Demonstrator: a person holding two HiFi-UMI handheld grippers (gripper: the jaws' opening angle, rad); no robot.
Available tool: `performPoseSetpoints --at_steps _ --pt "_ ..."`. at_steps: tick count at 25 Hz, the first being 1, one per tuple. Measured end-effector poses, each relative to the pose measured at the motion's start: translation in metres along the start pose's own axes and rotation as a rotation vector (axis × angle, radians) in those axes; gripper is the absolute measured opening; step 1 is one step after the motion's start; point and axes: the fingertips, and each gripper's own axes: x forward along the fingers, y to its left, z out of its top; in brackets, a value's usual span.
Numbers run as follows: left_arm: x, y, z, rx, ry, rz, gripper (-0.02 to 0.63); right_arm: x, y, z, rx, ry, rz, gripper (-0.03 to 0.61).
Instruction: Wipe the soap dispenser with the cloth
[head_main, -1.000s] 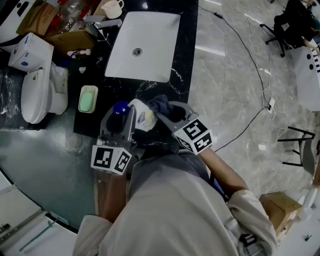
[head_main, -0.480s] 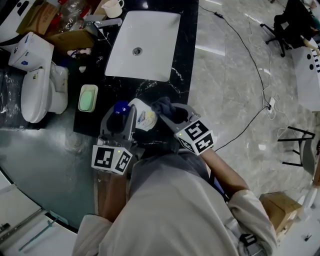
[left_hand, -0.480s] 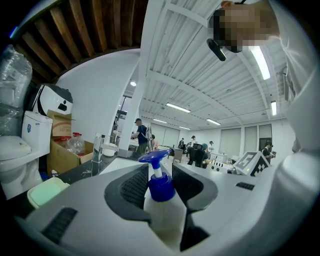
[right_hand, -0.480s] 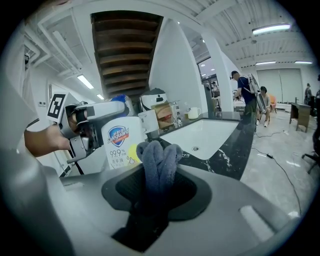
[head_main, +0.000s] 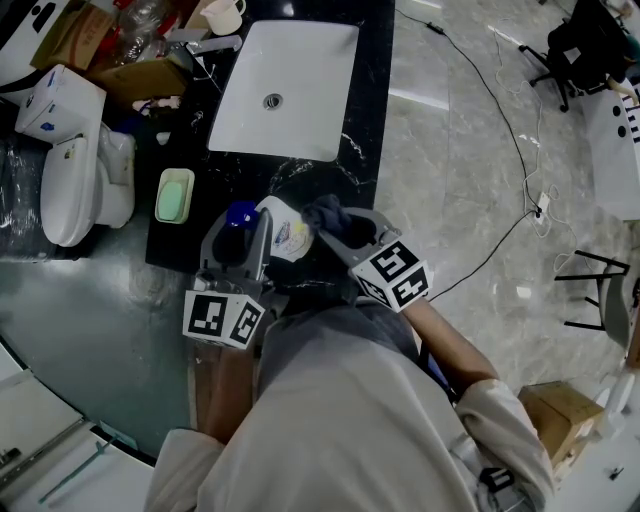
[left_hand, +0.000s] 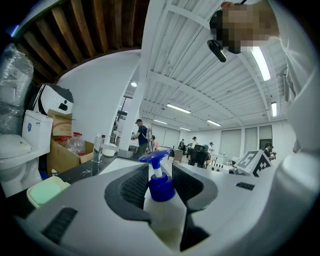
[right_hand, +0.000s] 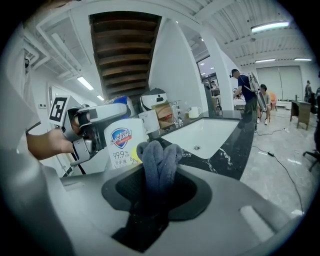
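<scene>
One soap dispenser (head_main: 281, 236): a white bottle with a blue pump top, over the near edge of the black counter (head_main: 370, 120), in front of the sink. I cannot tell whether its base rests on the counter.
Label: a blue shield logo and "99.9%" print face my right gripper's camera.
Left gripper (head_main: 240, 228): my jaws stand wide apart and are clamped on the bottle from both sides, with the pump sticking up between them in the left gripper view.
Cloth (head_main: 325, 212): dark grey-blue and bunched into two rounded folds; its end sits against the labelled side of the bottle.
Right gripper (head_main: 336, 223): my jaws are closed on the cloth, which rises from between the pads and hangs down below them in the right gripper view.
Two grippers together: side by side, close to my body, left on the bottle and right just beside it.
Sink (head_main: 310, 90): a white rectangular basin set in the counter beyond the bottle, with a round drain in the middle.
Soap dish (head_main: 175, 197): pale green, on the counter to the left of the bottle, apart from it.
Faucet (head_main: 210, 45): at the far left corner of the sink.
Cardboard box (head_main: 135, 80): on the counter's far left end.
Toilet (head_main: 85, 190): white, on the floor left of the counter.
</scene>
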Motion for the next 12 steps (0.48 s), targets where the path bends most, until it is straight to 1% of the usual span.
performPoseSetpoints --at_steps 12 --pt "0.0 -0.001 -0.001 0.0 -0.001 0.001 0.144 -0.005 0.007 0.012 -0.006 -0.023 0.021 0.12"
